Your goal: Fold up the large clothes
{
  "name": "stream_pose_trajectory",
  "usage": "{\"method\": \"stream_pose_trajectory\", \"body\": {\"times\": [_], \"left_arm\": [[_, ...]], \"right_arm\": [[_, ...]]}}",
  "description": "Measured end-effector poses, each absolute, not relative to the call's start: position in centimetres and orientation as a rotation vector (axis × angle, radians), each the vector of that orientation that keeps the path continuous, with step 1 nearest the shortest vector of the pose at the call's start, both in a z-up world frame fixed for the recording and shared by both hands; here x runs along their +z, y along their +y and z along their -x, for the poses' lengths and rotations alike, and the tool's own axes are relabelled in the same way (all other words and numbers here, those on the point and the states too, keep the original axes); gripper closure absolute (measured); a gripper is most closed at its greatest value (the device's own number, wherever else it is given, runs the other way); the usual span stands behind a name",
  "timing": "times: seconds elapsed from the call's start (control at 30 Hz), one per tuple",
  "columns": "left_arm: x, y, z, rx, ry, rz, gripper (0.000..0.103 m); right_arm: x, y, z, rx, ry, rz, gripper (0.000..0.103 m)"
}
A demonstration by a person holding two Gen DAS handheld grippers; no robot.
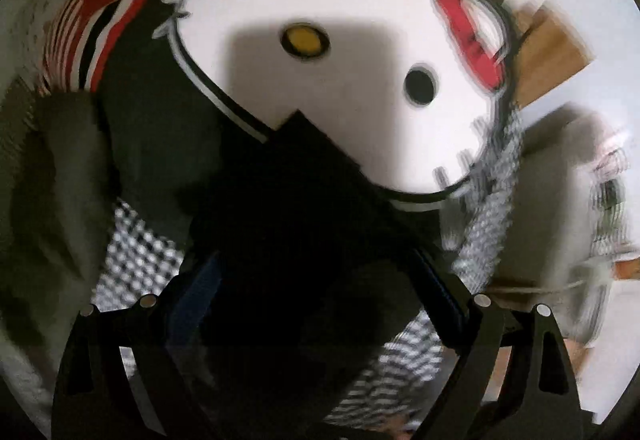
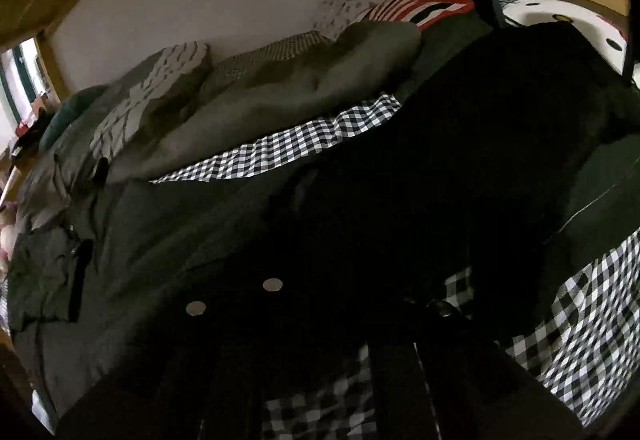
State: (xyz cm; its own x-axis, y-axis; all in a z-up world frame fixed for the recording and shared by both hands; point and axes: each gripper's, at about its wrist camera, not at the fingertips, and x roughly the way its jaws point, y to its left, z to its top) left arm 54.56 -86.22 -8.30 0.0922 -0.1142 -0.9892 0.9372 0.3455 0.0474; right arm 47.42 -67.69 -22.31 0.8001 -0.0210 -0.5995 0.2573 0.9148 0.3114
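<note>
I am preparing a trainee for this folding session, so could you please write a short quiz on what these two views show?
1. True or false: the cat-face pillow has a blue bow.
2. The sheet showing beside the dark garment is: A plain white, B black-and-white checked, C floral.
3. Fill the gap: the pillow's nose is ____.

Key: 1 false, the bow is red. 2 B. 3 yellow.
</note>
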Motion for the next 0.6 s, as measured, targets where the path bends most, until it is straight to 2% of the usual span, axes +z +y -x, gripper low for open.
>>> {"method": "stream_pose_trajectory", "body": {"times": [0.07,0.13,0.2,0.23,0.27,0.3,0.47,0.6], "left_arm": [[-8.7,-86.6,-54.1,-0.944,1.193,-0.904,0.012],[-8.5,-86.2,-54.1,-0.986,1.195,-0.866,0.024],[-7.7,-85.1,-55.0,-0.99,1.196,-0.791,0.05],[-7.4,-84.7,-55.5,-0.995,1.208,-0.757,0.055],[-6.8,-84.1,-56.0,-1.003,1.216,-0.706,0.067],[-6.1,-83.1,-56.9,-1.011,1.222,-0.628,0.073],[-2.9,-78.2,-59.0,-1.066,1.19,-0.378,0.08],[0.9,-75.2,-60.1,-1.099,1.13,-0.284,0.081]], "right_arm": [[-22.5,-67.6,-47.3,-0.149,0.63,-0.394,0.097],[-22.5,-67.7,-47.2,-0.145,0.627,-0.401,0.097],[-22.5,-67.6,-47.2,-0.144,0.622,-0.401,0.097],[-22.4,-67.5,-47.2,-0.145,0.615,-0.395,0.097],[-22.2,-67.3,-47.0,-0.149,0.604,-0.388,0.097],[-21.9,-67.2,-46.9,-0.15,0.587,-0.383,0.097],[-20.3,-66.1,-46.3,-0.148,0.515,-0.366,0.098],[-18.5,-63.7,-46.0,-0.167,0.45,-0.274,0.098]]}}
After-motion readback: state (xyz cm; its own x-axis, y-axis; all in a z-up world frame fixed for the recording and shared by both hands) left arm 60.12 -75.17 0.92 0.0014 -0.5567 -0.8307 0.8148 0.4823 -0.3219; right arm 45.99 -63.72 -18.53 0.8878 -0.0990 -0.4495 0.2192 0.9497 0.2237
